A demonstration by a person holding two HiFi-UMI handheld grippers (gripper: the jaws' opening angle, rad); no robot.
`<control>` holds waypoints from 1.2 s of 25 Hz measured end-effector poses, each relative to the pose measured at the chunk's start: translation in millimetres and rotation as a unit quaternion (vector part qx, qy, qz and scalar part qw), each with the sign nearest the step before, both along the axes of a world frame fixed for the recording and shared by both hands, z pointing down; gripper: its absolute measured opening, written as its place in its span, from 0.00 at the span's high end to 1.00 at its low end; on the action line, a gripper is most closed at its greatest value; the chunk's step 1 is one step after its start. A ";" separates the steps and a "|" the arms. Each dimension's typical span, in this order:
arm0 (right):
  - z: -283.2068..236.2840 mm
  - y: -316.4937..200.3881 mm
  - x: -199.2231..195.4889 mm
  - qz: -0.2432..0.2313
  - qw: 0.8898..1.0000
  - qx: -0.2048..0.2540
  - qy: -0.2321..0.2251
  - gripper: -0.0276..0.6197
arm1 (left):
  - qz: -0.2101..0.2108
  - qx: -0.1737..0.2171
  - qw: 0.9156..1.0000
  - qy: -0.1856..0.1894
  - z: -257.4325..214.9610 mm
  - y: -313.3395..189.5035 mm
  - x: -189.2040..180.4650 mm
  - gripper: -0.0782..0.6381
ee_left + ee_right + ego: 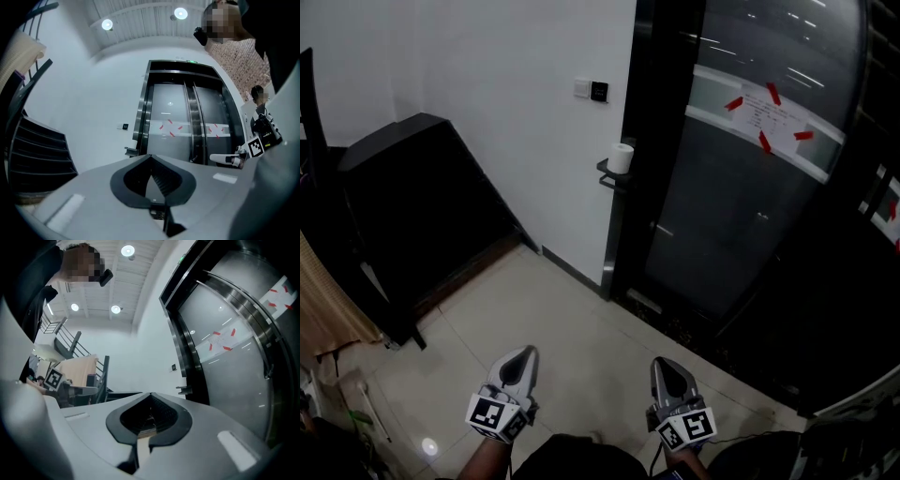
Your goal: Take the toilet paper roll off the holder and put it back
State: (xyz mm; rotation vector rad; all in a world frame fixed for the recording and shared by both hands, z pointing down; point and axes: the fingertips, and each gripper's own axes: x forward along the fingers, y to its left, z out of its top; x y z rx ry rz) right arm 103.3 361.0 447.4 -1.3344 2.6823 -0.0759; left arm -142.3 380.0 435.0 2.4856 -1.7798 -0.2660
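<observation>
**While the toilet paper roll sits on its holder, both grippers wait well back with jaws clenched**

Seen from the head view, a white toilet paper roll [621, 157] stands upright on a small black holder [607, 174]. The holder is fixed at the corner where a white wall [506, 84] meets a dark door frame [649, 141]. Just above it on the wall are two small switch plates [592, 90], one white and one black.

Right of the frame is a curved dark glass door [741, 216]. A sheet of paper [773, 117] is stuck to it with strips of red tape.

Left gripper [526, 352] and right gripper [662, 363] are both low in the head view, above a pale tiled floor [581, 319]. They lie side by side, point toward the corner and are well apart from the roll. Each carries a cube with square markers near the hand.

Each gripper view shows its own jaws pressed together with nothing between them: the left gripper [150, 156] faces the glass door, and the right gripper [151, 394] faces the door frame.

A black slanted structure [412, 197] stands against the wall at left.
</observation>
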 end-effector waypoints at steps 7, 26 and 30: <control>12.5 -37.3 45.1 0.010 1.000 -0.020 -0.007 0.94 | 0.004 -0.018 1.000 -0.006 9.3 -40.3 41.0 0.89; 28.2 -158.0 55.4 0.054 0.998 -0.033 -0.004 0.94 | 0.053 -0.017 0.998 -0.013 16.0 -184.9 52.6 0.89; 22.3 -194.3 38.6 0.058 0.998 -0.026 0.000 0.94 | 0.061 -0.007 0.998 -0.012 11.4 -228.2 37.9 0.89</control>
